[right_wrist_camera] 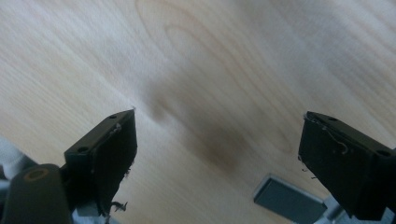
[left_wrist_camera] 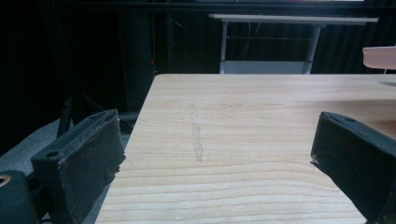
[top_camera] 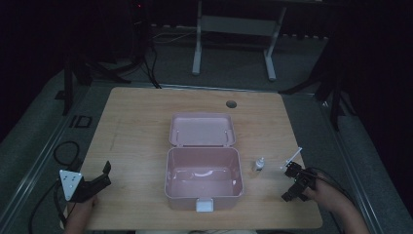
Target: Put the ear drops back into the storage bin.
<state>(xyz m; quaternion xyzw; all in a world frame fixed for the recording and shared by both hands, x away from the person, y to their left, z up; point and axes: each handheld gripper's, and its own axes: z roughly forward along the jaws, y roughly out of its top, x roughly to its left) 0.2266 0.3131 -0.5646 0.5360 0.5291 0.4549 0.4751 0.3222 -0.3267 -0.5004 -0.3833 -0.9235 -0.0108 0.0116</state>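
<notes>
An open pink box (top_camera: pixel 203 181) sits mid-table, its lid (top_camera: pixel 202 129) laid back behind it and its inside empty. To its right stands a small white bottle (top_camera: pixel 259 165), and beyond that lies a thin white stick (top_camera: pixel 291 157). My right gripper (top_camera: pixel 290 183) is held open near the front right, just in front of the stick; in its own view the right gripper (right_wrist_camera: pixel 218 130) points down at bare wood. My left gripper (top_camera: pixel 107 174) is open at the front left, and the left gripper (left_wrist_camera: pixel 219 135) has nothing between its jaws.
The wooden table (top_camera: pixel 141 122) has a cable hole (top_camera: pixel 231 104) at the back. A corner of the pink lid (left_wrist_camera: pixel 380 57) shows at the far right of the left gripper view. A flat grey piece (right_wrist_camera: pixel 287 201) lies under the right gripper. Desk legs (top_camera: pixel 197 48) stand beyond.
</notes>
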